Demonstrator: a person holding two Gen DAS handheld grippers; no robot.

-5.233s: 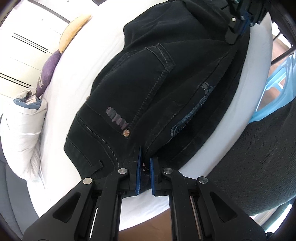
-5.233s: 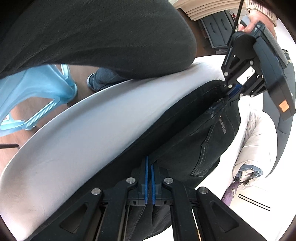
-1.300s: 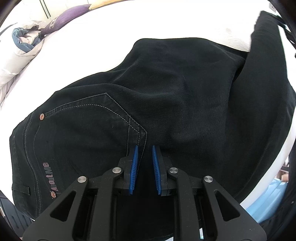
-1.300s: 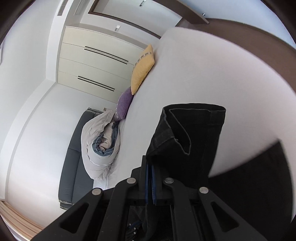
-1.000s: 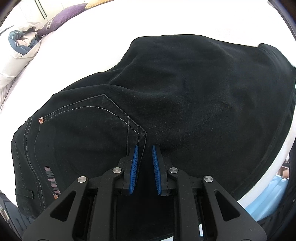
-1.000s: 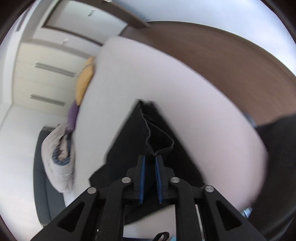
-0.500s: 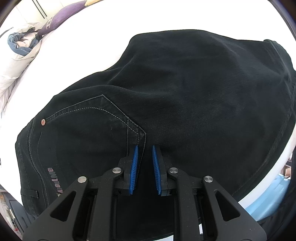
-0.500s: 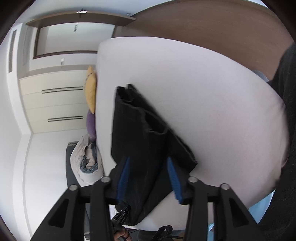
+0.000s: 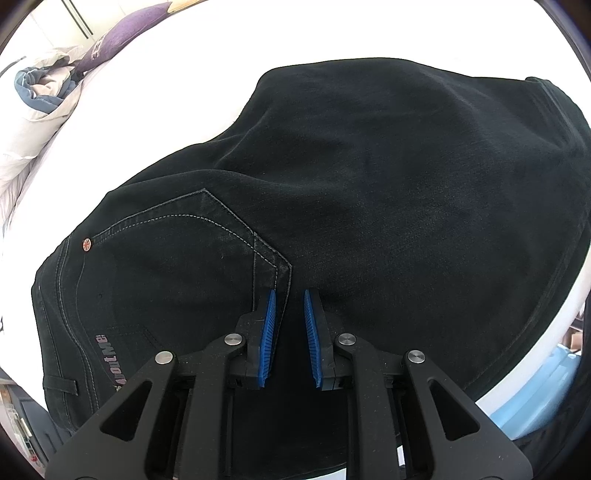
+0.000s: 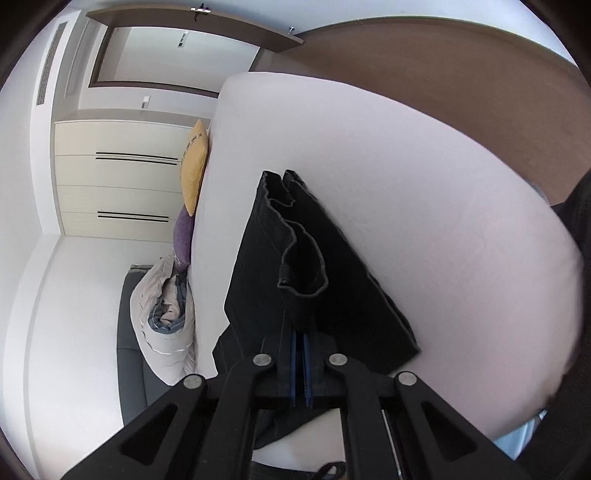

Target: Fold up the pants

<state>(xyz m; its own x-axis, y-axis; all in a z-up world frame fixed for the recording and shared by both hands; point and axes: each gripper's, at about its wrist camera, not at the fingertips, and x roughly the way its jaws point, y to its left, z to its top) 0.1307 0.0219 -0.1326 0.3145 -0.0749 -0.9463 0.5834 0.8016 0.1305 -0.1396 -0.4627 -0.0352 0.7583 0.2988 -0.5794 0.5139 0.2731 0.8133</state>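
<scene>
While the black pants (image 9: 369, 192) lie folded across the white bed (image 9: 295, 33), the left gripper (image 9: 289, 295) sits low over them with its blue pads (image 9: 267, 325) parted, a strip of dark denim showing in the gap between them. Whether the tips press into the cloth cannot be told. Just ahead of the left pad runs the stitched corner of a back pocket (image 9: 273, 258), and a copper rivet (image 9: 87, 243) marks the pocket's far corner near the waistband side. The folded leg layer covers the upper half of the garment, its hem edge curving down the right side close to the mattress edge, where a pale blue object (image 9: 546, 384) shows beyond.

From the right wrist view, the right gripper (image 10: 300, 343) has its blue pads drawn nearly together, pinching a fold of the pants (image 10: 314, 280) close to the leg hems. The two hem openings stand up loosely above the pads, their edges wavy and not aligned flat. Bare white mattress (image 10: 443, 221) spreads wide to the right of the pants and beyond their far end. Along the other side of the bed lie a yellow cushion (image 10: 195, 166), a purple cushion (image 10: 183, 236) touching it, and a bunched pale duvet (image 10: 166, 314) beside a dark grey sofa (image 10: 129, 362). A cream wardrobe (image 10: 118, 177) stands behind the cushions.
</scene>
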